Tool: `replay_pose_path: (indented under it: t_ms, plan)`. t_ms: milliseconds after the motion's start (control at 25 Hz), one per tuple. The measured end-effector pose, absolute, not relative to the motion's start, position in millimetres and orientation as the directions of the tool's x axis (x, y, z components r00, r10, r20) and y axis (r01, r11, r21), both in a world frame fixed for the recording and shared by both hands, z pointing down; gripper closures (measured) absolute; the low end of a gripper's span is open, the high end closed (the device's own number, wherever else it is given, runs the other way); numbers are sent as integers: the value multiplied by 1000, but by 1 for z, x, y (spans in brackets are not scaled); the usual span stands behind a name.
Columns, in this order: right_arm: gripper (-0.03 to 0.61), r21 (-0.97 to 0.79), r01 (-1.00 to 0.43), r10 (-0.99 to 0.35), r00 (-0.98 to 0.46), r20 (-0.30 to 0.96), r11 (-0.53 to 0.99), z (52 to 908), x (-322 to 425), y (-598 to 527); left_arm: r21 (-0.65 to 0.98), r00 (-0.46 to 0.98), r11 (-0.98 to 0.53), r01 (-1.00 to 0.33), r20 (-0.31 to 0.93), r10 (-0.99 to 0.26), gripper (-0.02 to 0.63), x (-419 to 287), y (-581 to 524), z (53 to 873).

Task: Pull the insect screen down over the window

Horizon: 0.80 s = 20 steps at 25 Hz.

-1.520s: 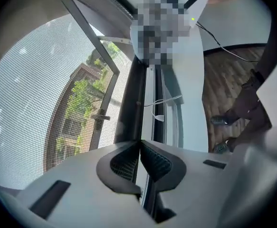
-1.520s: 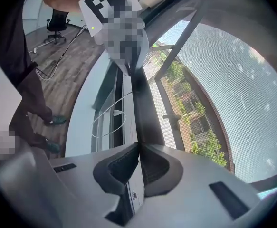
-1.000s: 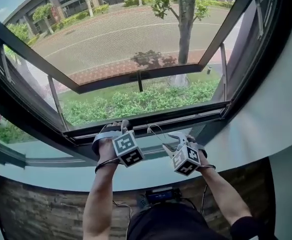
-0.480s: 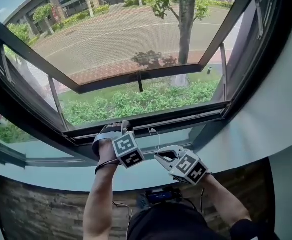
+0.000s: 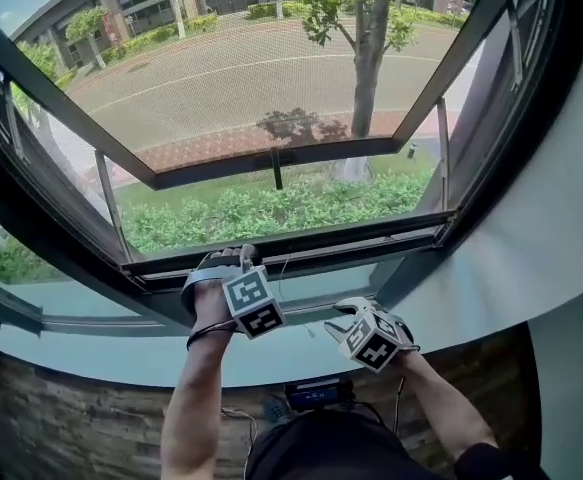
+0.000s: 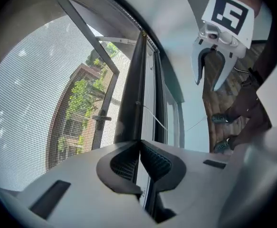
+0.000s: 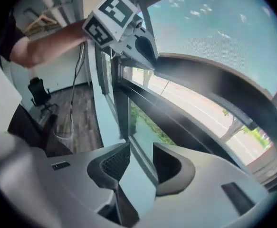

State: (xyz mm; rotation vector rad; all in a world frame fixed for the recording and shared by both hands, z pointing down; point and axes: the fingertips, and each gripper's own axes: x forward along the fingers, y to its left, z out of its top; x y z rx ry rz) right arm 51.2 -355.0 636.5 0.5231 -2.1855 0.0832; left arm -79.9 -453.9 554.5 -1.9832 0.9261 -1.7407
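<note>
Here, fine grey mesh screen (image 6: 29, 94)

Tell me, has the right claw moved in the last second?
Yes. The right claw has drawn back from the window frame toward the person; its jaws are opening with nothing between them.

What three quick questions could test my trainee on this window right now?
1. True or false: the left gripper has its fingers spread wide.
2. Which gripper is nearer the window frame: A left, B right?
3. Fill in: the right gripper holds ____ between its fingers.
Key: 1 false, they are shut; 2 A; 3 nothing, they are opening.
</note>
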Motion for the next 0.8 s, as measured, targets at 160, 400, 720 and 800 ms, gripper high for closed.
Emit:
replay_pose_path:
  t_ms: [160,400,720,800]
  plan:
    - [445,533,-379,-654,-461,600,757,550,61,-405,-644,37,-725,-246,741,-671,589,-80,-456,553]
    - [446,825,-64,-790,-340,510,561,533,50,-462,-643,34,-724,-250,742,-670,589,-80,-455,553]
    - [558,807,93,-774,-238,586,583,549,51,-481,-657,27,-715,-239,731,-682,589,-79,-457,554]
    - [558,789,99,-759,-222,612,607,551,51,-483,-661,16,-714,-231,731,-682,591,-80,-458,557]
